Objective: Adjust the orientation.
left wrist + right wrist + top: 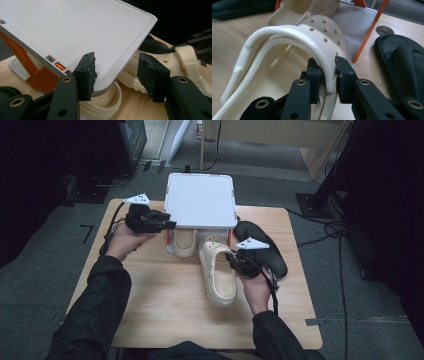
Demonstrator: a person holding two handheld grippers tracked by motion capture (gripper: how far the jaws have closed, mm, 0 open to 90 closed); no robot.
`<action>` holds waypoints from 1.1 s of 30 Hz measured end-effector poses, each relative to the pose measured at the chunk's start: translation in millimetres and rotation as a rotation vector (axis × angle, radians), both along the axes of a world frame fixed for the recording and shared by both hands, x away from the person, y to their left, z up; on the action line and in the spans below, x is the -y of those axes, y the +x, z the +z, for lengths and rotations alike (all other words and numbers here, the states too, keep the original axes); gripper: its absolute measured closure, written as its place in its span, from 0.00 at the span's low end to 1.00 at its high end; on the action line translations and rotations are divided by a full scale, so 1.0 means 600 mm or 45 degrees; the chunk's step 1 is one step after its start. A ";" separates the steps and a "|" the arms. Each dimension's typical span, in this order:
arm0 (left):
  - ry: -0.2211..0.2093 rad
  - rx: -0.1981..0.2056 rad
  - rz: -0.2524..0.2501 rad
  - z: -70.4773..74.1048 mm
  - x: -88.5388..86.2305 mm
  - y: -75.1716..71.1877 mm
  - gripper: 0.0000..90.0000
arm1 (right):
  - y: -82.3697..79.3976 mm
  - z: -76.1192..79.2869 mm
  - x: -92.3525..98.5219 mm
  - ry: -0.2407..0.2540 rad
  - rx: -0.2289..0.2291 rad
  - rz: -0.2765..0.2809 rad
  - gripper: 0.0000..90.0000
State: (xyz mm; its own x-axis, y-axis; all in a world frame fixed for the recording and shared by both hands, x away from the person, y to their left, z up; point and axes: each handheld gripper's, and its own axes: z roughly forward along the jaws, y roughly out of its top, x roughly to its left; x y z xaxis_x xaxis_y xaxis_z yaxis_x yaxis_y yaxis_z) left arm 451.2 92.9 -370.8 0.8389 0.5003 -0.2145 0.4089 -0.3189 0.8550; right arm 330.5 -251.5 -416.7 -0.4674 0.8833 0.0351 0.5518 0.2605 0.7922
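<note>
No legible text, labels, brands, nos. or signs anywhere.

Lab or recording studio: small light wooden bench (165,305) on grey carpet floor (365,320), loose black cables (320,240), dark surrounding equipment.
</note>
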 end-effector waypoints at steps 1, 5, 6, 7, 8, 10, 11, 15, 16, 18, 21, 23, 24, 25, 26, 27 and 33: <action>-0.002 -0.001 0.000 0.000 0.000 0.000 0.54 | 0.007 -0.001 -0.001 -0.006 0.002 -0.008 0.84; -0.004 -0.002 -0.003 0.000 0.000 0.000 0.54 | 0.033 -0.002 -0.007 -0.017 0.007 -0.031 0.84; -0.004 -0.002 -0.003 0.000 0.000 0.000 0.54 | 0.040 -0.002 -0.009 -0.018 0.008 -0.035 0.84; -0.004 -0.002 -0.002 0.000 0.000 0.000 0.54 | 0.047 -0.003 -0.012 -0.021 0.009 -0.039 0.84; -0.004 -0.002 -0.001 0.000 0.000 0.000 0.54 | 0.053 -0.004 -0.014 -0.030 0.010 -0.044 0.84; -0.005 -0.001 -0.001 0.000 0.000 0.000 0.54 | 0.066 -0.007 -0.019 -0.040 0.011 -0.061 0.83; -0.004 -0.002 -0.002 0.000 0.000 0.000 0.54 | 0.071 -0.008 -0.022 -0.050 0.014 -0.072 0.83; -0.009 -0.005 -0.007 -0.001 -0.001 0.001 0.54 | 0.086 -0.016 -0.032 -0.050 0.026 -0.087 0.83; -0.009 -0.005 -0.007 -0.001 -0.001 0.001 0.54 | 0.088 -0.020 -0.035 -0.053 0.028 -0.095 0.83; -0.007 -0.004 -0.007 -0.001 -0.001 0.000 0.54 | 0.090 -0.028 -0.042 -0.075 0.022 -0.094 0.83; -0.005 -0.004 -0.005 0.000 -0.002 0.000 0.55 | 0.088 -0.037 -0.052 -0.071 0.022 -0.079 0.81; 0.002 -0.001 0.000 0.000 -0.001 0.000 0.55 | 0.086 -0.040 -0.057 -0.085 0.030 -0.074 0.80; 0.004 0.001 0.001 0.000 -0.001 -0.001 0.55 | 0.085 -0.041 -0.058 -0.080 0.038 -0.080 0.79; 0.007 0.003 0.004 0.000 -0.001 -0.001 0.55 | 0.084 -0.042 -0.056 -0.065 0.038 -0.081 0.78; 0.010 0.004 0.008 0.000 -0.001 -0.001 0.56 | 0.085 -0.043 -0.054 -0.035 0.038 -0.076 0.77; 0.009 0.001 0.013 0.001 -0.001 -0.001 0.58 | 0.084 -0.044 -0.051 -0.009 0.034 -0.071 0.76; 0.014 0.001 0.020 0.001 -0.001 -0.001 0.60 | 0.076 -0.043 -0.035 0.059 0.006 0.005 0.58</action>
State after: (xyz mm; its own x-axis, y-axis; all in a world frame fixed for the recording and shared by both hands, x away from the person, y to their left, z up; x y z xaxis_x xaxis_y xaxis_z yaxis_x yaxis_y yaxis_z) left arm 450.4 93.5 -370.0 0.8311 0.5155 -0.2085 0.4134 -0.3220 0.8517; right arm 376.4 -230.5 -442.4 -0.4710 0.8791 0.0738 0.5471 0.2255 0.8061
